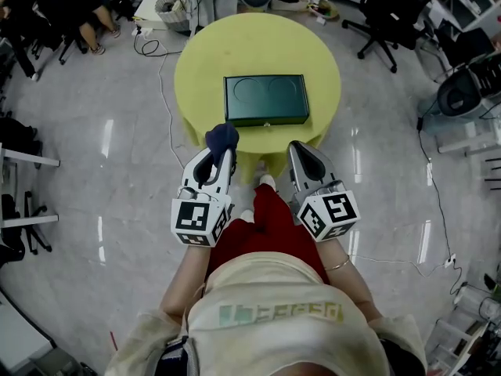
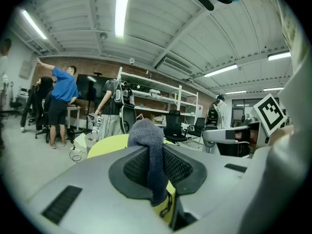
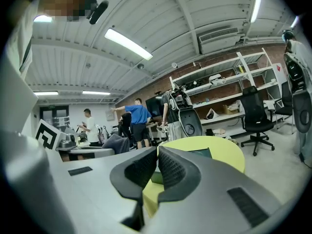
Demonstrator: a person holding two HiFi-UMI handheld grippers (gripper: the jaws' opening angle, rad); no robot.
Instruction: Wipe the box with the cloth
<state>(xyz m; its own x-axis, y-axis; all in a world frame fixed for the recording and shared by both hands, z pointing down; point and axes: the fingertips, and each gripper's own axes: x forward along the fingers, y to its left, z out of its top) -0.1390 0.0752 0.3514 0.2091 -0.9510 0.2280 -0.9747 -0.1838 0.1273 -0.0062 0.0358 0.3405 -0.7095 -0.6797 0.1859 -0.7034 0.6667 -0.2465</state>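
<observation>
Dark blue cloth (image 1: 221, 138) bunches in our left tongs (image 1: 222, 153), clamped tight, with its lower end hidden between the pads. Our right tongs (image 1: 301, 155) are pressed together, empty. The green box (image 1: 265, 99) lies mid-tabletop (image 1: 205, 57) — both tongs hover just off the near edge, above glossy grey floor (image 1: 117, 155), well clear of the office chair (image 1: 387, 14).

Bare yellow table (image 1: 203, 61) rings the green box (image 1: 265, 99) on every side, with open floor (image 1: 117, 171) around the table.

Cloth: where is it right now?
Head view, left of centre: the dark blue cloth is pinched in the left gripper, at the near edge of the yellow round table, short of the green box.
</observation>
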